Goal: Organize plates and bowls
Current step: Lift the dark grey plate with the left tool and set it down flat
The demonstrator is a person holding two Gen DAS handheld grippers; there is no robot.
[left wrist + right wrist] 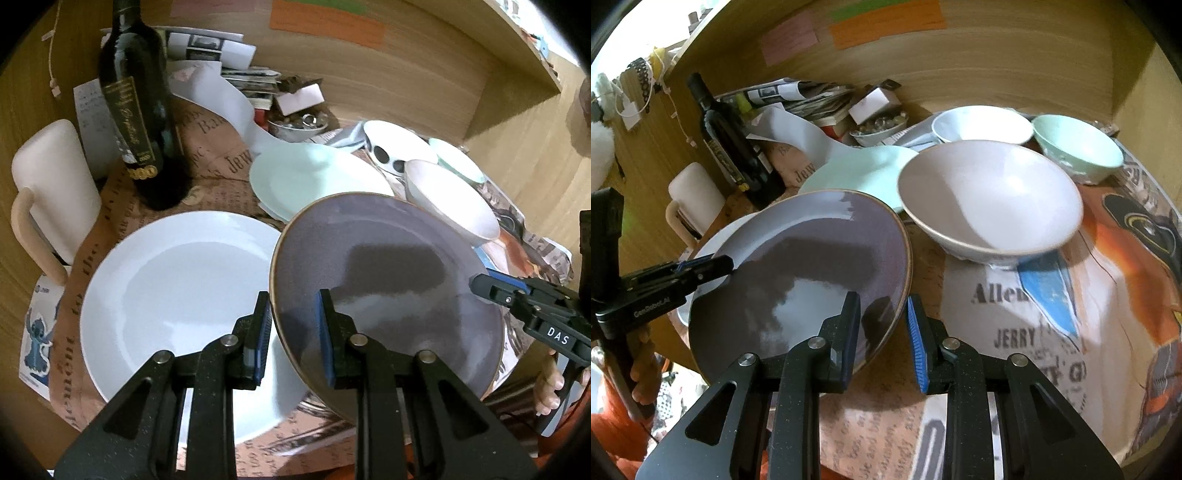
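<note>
Grey plate (pixel 388 280) hangs tilted above the table (pixel 1052 350), pinched at opposite rims by left tongs (pixel 293 332) and right tongs (pixel 882 332), while white plate (pixel 177 295), mint plate (pixel 310 177) and bowls (pixel 990 199) lie unstacked.

Dim, warm indoor light from above. Beyond the fingers (pixel 327 332) a dark blocky shadow and pale glare lie on the grey plate (pixel 388 258). Fisheye bends edges; black corners; white bowl (pixel 990 199) slightly blurred.
</note>
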